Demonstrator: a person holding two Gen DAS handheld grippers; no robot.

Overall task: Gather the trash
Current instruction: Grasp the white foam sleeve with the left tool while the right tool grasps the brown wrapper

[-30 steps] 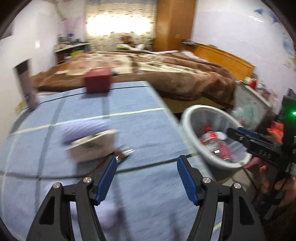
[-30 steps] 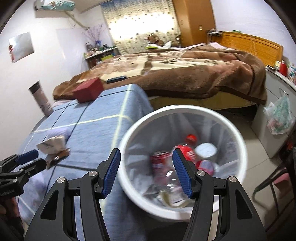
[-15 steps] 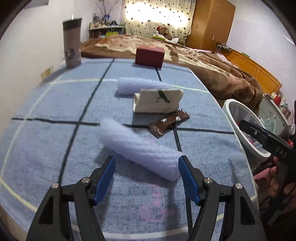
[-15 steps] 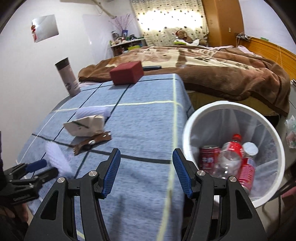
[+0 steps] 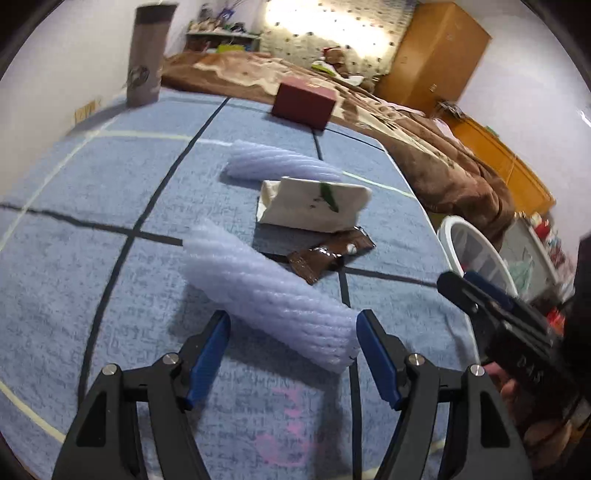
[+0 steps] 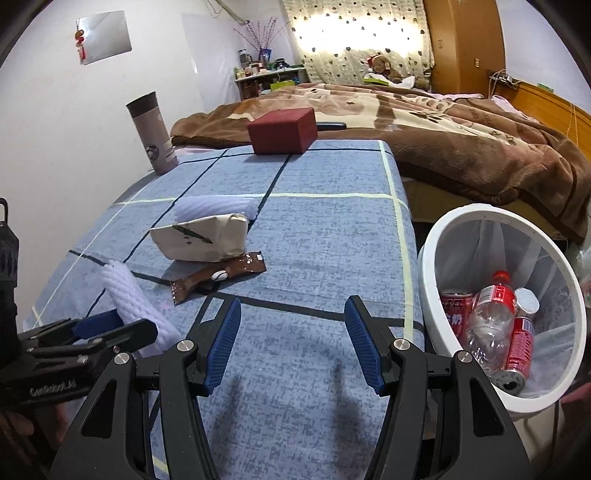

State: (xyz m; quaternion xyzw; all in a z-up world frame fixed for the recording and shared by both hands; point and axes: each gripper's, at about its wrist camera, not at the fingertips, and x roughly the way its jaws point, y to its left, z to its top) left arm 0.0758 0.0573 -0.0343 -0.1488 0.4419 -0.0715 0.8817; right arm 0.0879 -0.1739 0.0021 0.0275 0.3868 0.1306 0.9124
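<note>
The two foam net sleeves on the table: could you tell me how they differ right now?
The near foam sleeve lies between the open left gripper jaws; the far foam sleeve lies behind the white paper bag, untouched. The near one runs diagonally, the far one more crosswise. Both are pale, ribbed tubes.

home bedroom, bed (image 6: 424,140) with brown blanket, wooden wardrobe (image 5: 436,55), curtained window (image 6: 354,33), stuffed toy (image 6: 384,68)

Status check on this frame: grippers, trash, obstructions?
Left gripper open, straddling near foam sleeve. Right gripper open, empty. Bin off table's right edge. Nothing blocking.
</note>
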